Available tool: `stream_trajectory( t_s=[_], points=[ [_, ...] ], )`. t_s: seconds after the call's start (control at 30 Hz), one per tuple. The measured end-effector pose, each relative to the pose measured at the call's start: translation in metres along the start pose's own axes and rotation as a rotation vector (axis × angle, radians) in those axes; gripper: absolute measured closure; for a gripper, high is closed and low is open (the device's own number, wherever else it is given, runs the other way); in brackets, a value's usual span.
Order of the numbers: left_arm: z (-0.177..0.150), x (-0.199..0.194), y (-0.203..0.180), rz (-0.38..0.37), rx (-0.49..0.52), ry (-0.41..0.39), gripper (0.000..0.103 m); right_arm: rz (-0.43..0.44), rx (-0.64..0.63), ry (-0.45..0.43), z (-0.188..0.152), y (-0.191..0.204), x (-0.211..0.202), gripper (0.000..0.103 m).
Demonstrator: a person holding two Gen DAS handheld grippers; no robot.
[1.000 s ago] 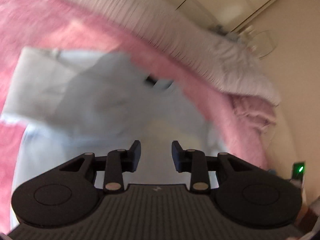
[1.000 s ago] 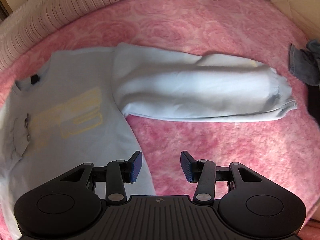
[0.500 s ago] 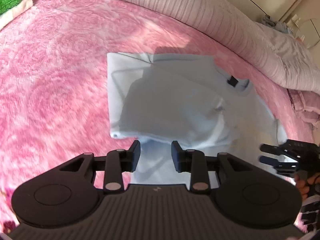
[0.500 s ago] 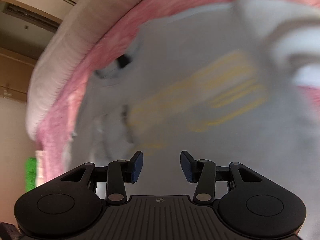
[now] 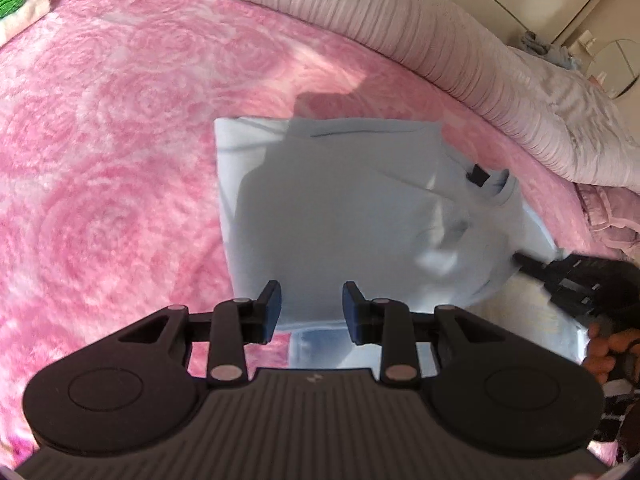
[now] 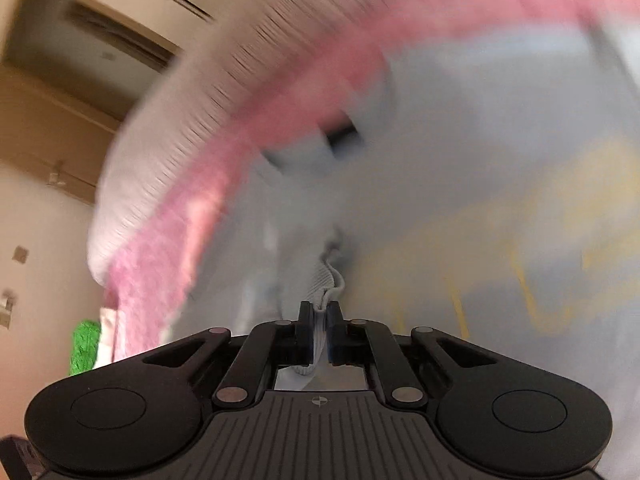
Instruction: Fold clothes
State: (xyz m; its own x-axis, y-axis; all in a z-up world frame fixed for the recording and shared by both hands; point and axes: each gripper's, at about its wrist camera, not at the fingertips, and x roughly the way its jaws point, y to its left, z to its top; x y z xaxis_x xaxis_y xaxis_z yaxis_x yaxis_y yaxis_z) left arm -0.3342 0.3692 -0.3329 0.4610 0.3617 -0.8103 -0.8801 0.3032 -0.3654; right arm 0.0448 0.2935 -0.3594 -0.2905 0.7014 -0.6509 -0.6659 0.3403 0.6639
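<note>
A second ago our right gripper [image 6: 319,330] hovered with its jaws wide above the bed, looking at the outstretched sleeve; now it has swung in over the sweatshirt [image 5: 360,216] and its jaws have clamped on a ribbed cuff [image 6: 326,280], which bunches up between the pads. The right wrist view is smeared with motion, so we can make out only the pale blue cloth, the yellow print [image 6: 540,248] and the dark neck label [image 6: 342,134] beyond the pinched ribbing. From the left wrist view we see the right gripper's tip at the garment's right side [image 5: 560,276], near the collar, with a hand [image 5: 604,356] behind it. Our left gripper [image 5: 312,312] has dropped closer to the sweatshirt since a second ago; its jaws stand part open with nothing between them, hovering over the near edge of the folded-over panel. The sweatshirt lies on the pink blanket [image 5: 120,168] of the bed, one side already turned in over the chest, so that its left edge runs straight. We judge that the fresh grip on the cuff means the sleeve can now be carried and laid along the body. The left jaws hold nothing yet, so the fold rests for now on the right grip alone, and a thin pinch of ribbing could slip if pulled quickly.
</note>
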Motion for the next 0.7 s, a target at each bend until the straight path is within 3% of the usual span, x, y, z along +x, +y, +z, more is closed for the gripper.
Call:
stream_trajectory(
  t_s=[0.1, 0.2, 0.27, 0.33, 0.43, 0.53, 0.67, 0.7],
  points=[
    [0.003, 0.005, -0.008, -0.019, 0.020, 0.003, 0.076, 0.007, -0.063, -0.141, 0.011, 0.011, -0.033, 0.099],
    [0.003, 0.013, -0.016, -0.044, 0.037, 0.014, 0.075, -0.112, -0.076, -0.240, 0.019, -0.002, -0.064, 0.099],
    [0.002, 0.020, -0.023, -0.060, 0.054, 0.023, 0.075, -0.221, -0.058, -0.215, 0.019, -0.024, -0.071, 0.099],
    [0.000, 0.025, -0.030, -0.062, 0.078, 0.032, 0.076, -0.272, -0.025, -0.178, 0.016, -0.044, -0.067, 0.099],
    [0.000, 0.027, -0.039, -0.063, 0.111, 0.032, 0.076, -0.282, -0.035, -0.153, 0.011, -0.055, -0.060, 0.099],
    [0.002, 0.024, -0.045, -0.080, 0.128, 0.026, 0.076, -0.293, -0.086, -0.231, 0.009, -0.042, -0.069, 0.099],
    [0.000, 0.031, -0.049, -0.089, 0.165, 0.075, 0.076, -0.343, -0.170, -0.352, 0.007, -0.025, -0.091, 0.099],
    [-0.001, 0.034, -0.050, -0.081, 0.177, 0.090, 0.076, -0.360, -0.163, -0.323, 0.009, -0.026, -0.089, 0.099]
  ],
)
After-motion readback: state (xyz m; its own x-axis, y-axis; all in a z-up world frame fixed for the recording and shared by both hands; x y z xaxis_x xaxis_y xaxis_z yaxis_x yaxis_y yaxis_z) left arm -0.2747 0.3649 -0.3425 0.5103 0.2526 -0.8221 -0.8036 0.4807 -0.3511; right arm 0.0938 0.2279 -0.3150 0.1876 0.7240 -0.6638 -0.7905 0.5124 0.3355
